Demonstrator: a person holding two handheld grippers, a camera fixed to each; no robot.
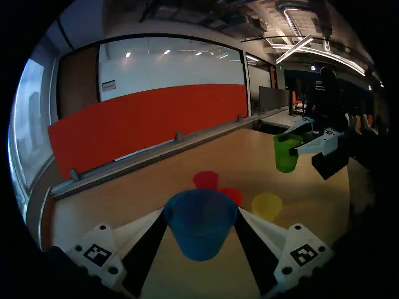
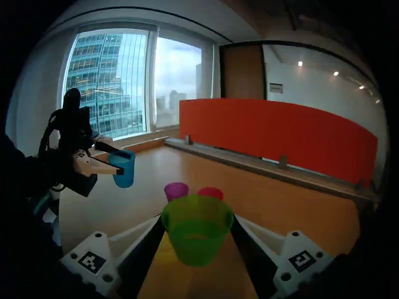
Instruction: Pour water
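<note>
In the left gripper view my left gripper [image 1: 200, 224] is shut on a blue cup [image 1: 200, 223], held upright above the wooden table [image 1: 149, 199]. The right gripper [image 1: 305, 144] appears farther off at the right, shut on a green cup [image 1: 286, 152]. In the right gripper view my right gripper [image 2: 197, 234] holds that green cup [image 2: 197, 234] upright, and the left gripper [image 2: 102, 157] with the blue cup [image 2: 123, 168] hangs at the left. Both cups are lifted off the table.
On the table stand a red cup [image 1: 206, 180], a second red cup [image 1: 232, 196] and a yellow cup [image 1: 267, 206]. The right gripper view shows a purple cup [image 2: 176, 190] and a red cup [image 2: 210, 193]. An orange partition [image 1: 144, 119] runs along the table's far edge.
</note>
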